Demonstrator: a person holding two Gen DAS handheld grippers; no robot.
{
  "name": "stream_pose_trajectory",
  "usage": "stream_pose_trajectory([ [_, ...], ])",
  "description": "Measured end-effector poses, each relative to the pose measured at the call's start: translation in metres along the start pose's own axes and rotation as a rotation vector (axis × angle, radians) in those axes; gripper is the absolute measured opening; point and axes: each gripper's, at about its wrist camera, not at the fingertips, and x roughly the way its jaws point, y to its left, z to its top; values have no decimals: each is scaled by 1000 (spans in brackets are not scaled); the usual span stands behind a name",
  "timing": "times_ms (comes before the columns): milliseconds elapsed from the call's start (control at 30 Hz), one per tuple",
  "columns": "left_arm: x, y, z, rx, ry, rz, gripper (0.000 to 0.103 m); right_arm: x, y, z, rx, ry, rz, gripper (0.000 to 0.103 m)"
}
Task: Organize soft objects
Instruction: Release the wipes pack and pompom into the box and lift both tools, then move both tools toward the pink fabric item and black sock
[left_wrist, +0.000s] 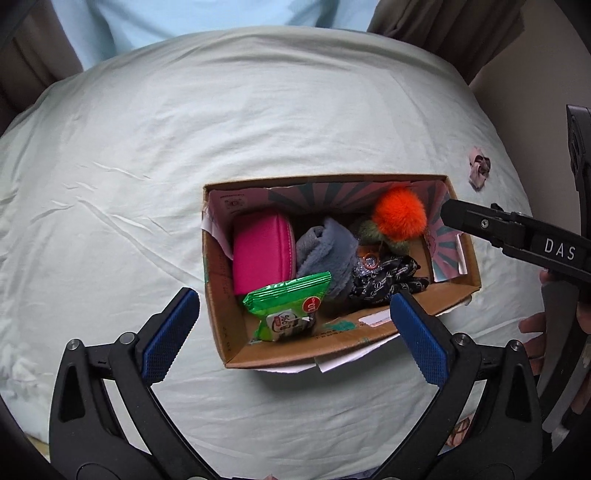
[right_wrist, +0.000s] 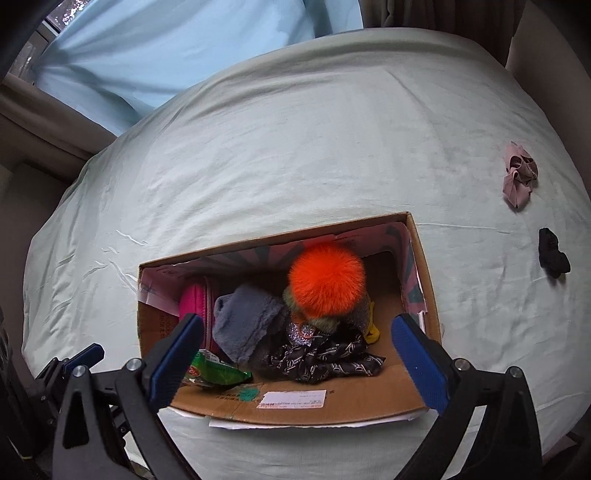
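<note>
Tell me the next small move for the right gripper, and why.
Probably swing the open, empty right gripper rightward toward the black fabric piece. It and the pink fabric piece lie loose on the bedsheet, outside the cardboard box.

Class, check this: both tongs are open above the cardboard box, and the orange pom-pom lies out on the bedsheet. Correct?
Not quite. The orange pom-pom sits inside the cardboard box, not on the bedsheet; the right wrist view shows it. Left tongs and right tongs are open.
</note>
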Motion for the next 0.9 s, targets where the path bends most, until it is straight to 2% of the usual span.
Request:
stream_pose_trajectory([
  [333, -81, -3, -20, -28, -119, 22, 103, -90, 13, -26, -65, -122, -16, 101],
  [533, -129, -5, -32, -84, -201, 22, 103, -155, 17, -48, -91, -249, -68, 101],
  [700, -161, -17, -39, -70, -279, 60, 103, -204, 9, -65, -94, -347, -85, 101],
  [900, -180, -44, -43, -74, -340, 75, 103, -242, -13, -82, -88, -443, -109, 101],
])
